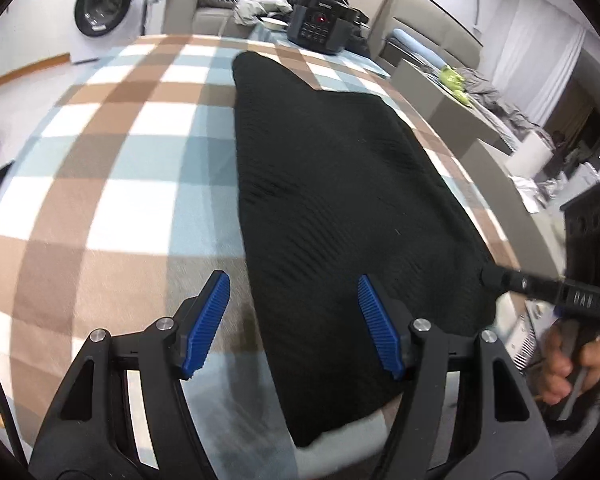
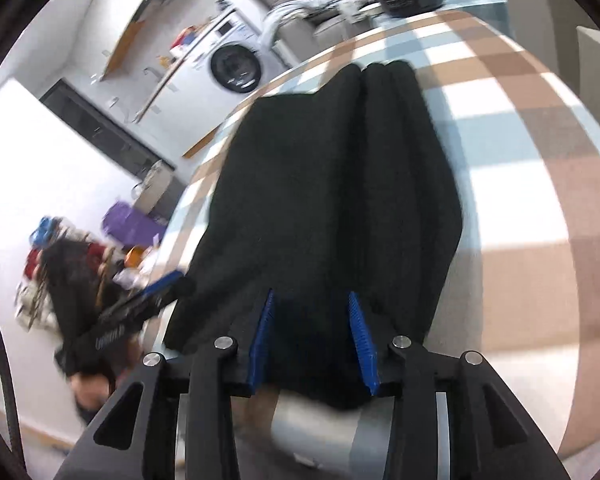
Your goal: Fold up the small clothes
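Observation:
A black knitted garment [image 1: 332, 184] lies folded into a long strip on a brown, blue and white checked blanket [image 1: 120, 160]. My left gripper [image 1: 292, 284] is open at the strip's near end, and the garment's left edge runs between its blue pads. My right gripper [image 1: 496, 278] comes in from the right, its tip at the garment's near right edge, held by a hand [image 1: 560, 360]. In the right wrist view the right gripper [image 2: 311, 296] stands open over the near end of the garment [image 2: 324, 184], the pads apart with black cloth between them. The left gripper [image 2: 172, 284] shows at the left edge.
A black appliance [image 1: 320, 24] with a red light stands at the far end of the blanket. A washing machine [image 1: 104, 4] stands beyond it at the left. Grey boxes [image 1: 452, 100] line the right side. Clothes [image 2: 60, 264] are piled on the floor.

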### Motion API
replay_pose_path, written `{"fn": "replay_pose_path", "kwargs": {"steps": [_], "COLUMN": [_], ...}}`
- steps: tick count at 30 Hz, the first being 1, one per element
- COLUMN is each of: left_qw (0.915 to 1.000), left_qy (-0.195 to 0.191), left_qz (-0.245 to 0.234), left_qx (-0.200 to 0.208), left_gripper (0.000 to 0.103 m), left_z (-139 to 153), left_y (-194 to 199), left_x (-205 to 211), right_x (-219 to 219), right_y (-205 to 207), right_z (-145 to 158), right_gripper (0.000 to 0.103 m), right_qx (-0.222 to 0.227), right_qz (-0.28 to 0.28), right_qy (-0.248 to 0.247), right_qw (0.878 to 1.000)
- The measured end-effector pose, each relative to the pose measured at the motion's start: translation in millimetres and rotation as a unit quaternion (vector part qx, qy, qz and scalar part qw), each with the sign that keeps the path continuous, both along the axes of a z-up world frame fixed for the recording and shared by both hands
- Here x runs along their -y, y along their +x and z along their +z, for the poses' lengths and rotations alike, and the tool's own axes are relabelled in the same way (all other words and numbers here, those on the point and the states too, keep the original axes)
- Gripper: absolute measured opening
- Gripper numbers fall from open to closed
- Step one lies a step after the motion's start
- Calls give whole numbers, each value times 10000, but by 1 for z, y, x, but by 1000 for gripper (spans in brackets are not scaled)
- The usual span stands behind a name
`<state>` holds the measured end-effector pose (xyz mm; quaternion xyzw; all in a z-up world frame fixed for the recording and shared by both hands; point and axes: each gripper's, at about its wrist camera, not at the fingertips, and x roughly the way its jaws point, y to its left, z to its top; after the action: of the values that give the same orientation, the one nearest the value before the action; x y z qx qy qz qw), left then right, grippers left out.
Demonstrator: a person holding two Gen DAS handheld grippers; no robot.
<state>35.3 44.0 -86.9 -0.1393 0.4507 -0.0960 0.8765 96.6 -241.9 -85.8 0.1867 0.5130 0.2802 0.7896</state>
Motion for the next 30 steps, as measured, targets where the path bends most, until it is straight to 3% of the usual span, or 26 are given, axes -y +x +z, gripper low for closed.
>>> {"fn": "replay_pose_path", "kwargs": {"steps": [2,5,8,13,16,18,25,28,30], "left_qw": [10000,9998,9996,9991,9990,9991,9994,9995,9995], "left_qy": [20,161,255,393,420,394,289,190,148], "left_qz": [-33,-74,2,99,100,124,171,38,-114], "left_qx": [-16,-73,-127,-88,-83,-108,94,231,268], "left_gripper": [64,64,64,65,66,66,66,66,66], "left_z": [-1,-6,-12,-14,-14,-14,5,14,17], "left_y": [-9,-21,-28,-36,-37,-37,-36,-31,-25], "left_x": [1,4,4,3,3,1,-3,5,16], "right_x": [0,-9,-27,-16,-11,-5,6,1,-3], "right_y": [-15,-25,-20,-23,-19,-17,-21,-19,-14], "right_z": [-1,0,-1,17,6,2,11,6,-2], "right_gripper": [38,37,7,7,5,5,19,41,42], "right_qx": [132,443,688,811,636,496,454,364,253], "right_qz": [216,431,581,605,528,402,274,226,256], "right_qy": [45,-355,-886,-979,-1415,-1272,-488,-448,-292], "right_qw": [9997,9975,9920,9900,9865,9898,9974,9981,9989]}}
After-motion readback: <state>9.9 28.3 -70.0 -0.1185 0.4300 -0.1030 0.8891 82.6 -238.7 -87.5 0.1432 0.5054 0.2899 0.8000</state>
